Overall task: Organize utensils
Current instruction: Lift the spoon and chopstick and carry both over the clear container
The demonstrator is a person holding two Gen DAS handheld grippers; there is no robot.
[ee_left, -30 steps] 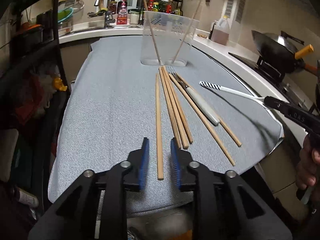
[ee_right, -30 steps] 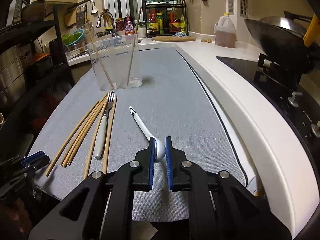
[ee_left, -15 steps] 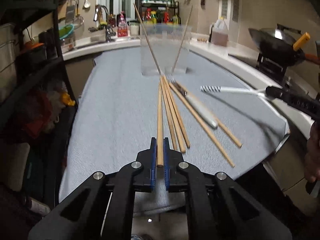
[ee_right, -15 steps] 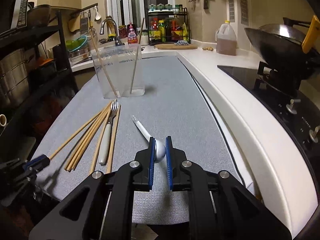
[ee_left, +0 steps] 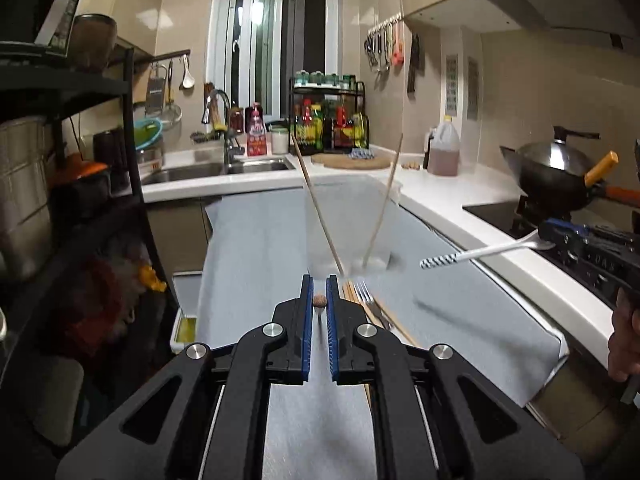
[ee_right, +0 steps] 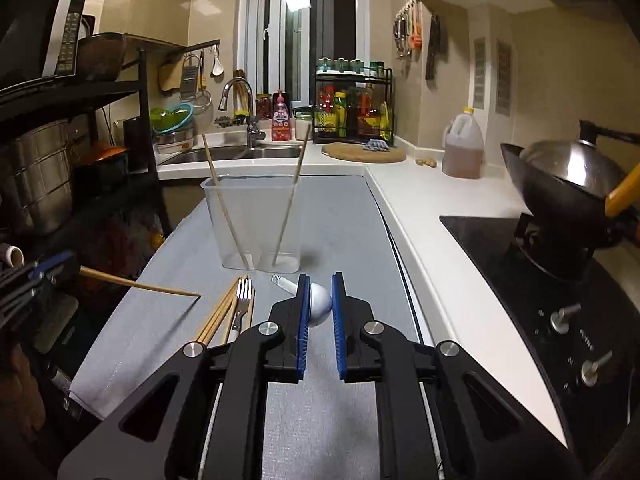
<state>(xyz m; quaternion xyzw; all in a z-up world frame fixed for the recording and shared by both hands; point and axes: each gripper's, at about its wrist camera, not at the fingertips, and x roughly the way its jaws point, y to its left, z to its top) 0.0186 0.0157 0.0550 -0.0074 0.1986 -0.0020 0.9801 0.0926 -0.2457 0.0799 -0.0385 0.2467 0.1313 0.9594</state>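
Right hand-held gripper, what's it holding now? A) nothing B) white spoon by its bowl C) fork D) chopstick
B: the right hand-held gripper is shut on the bowl of the white spoon, whose striped handle points toward the clear container.

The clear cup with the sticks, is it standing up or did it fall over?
Standing up. The clear cup sits flat on the grey mat, open end up, and two chopsticks lean inside it.

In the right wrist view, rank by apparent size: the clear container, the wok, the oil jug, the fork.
1. clear container and wok: too close to rank, and the frame's edge crops the wok
3. oil jug
4. fork, partly hidden
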